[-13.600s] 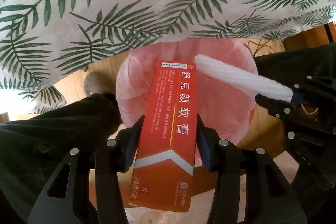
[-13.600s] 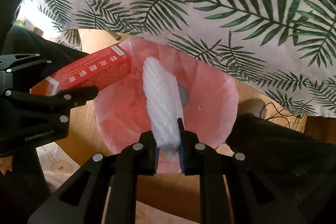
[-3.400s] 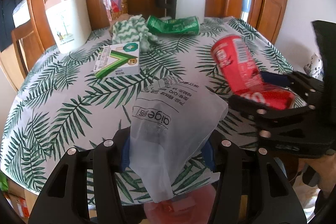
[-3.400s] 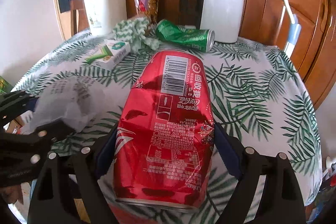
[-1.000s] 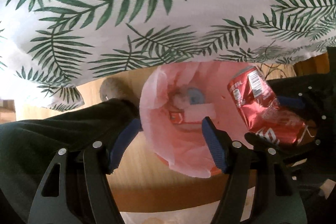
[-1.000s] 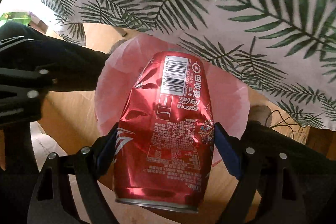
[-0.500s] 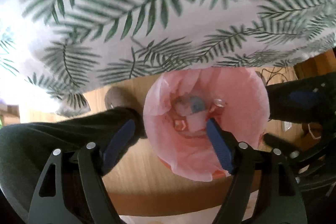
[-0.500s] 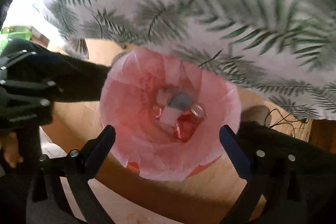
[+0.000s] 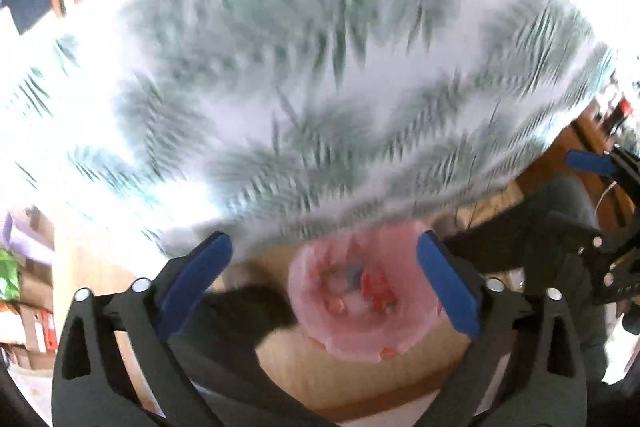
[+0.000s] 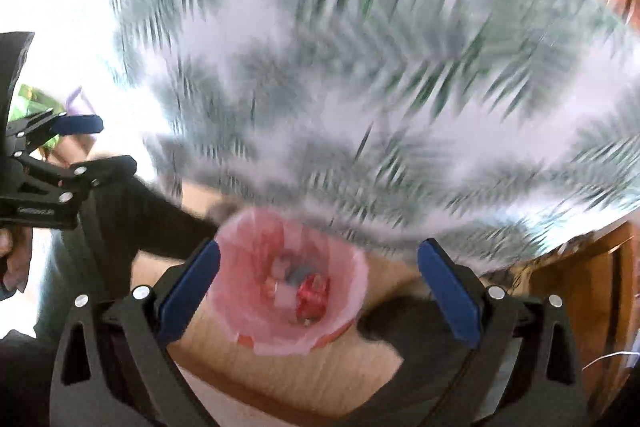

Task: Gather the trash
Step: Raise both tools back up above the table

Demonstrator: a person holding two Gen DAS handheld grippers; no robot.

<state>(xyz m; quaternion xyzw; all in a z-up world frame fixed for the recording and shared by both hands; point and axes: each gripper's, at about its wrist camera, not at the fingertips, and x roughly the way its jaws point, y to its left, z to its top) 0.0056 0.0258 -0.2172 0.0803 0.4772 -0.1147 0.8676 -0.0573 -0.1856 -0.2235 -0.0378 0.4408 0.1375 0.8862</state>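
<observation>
The desk (image 9: 320, 75) fills most of both views, its leaf-print cloth smeared by motion blur, the overhang hanging toward the floor on the near side. Anything lying on top is too blurred to make out, so I can't say what trash is left up there.

Below the cloth's edge sits the bin (image 10: 292, 291), lined with a pink bag and standing on the wooden floor, tucked close to the desk, I'd guess so things can be dropped into it without a long reach. A dark trouser leg (image 10: 136, 211) of the person lies just beside the bin's left in the right wrist view, so the bin seems to stand between the person's legs.

The left tongs (image 9: 322, 277) hang above the bin, spread wide with nothing between them; their jaws have just been opening. The right tongs (image 10: 318, 281) are the same: released, gaping, empty, their jaws also just opened out. Each shows at the edge of the other's view, so the two are side by side over the bin. Both look down past the cloth's edge, which fits a drop made from straight overhead.

Smallest of all, the trash (image 10: 312, 293): it lies at the bottom of the bag, a red crumpled can the plainest piece, with paler scraps just beside it. My guess is the next step is going back to the desk top for more
</observation>
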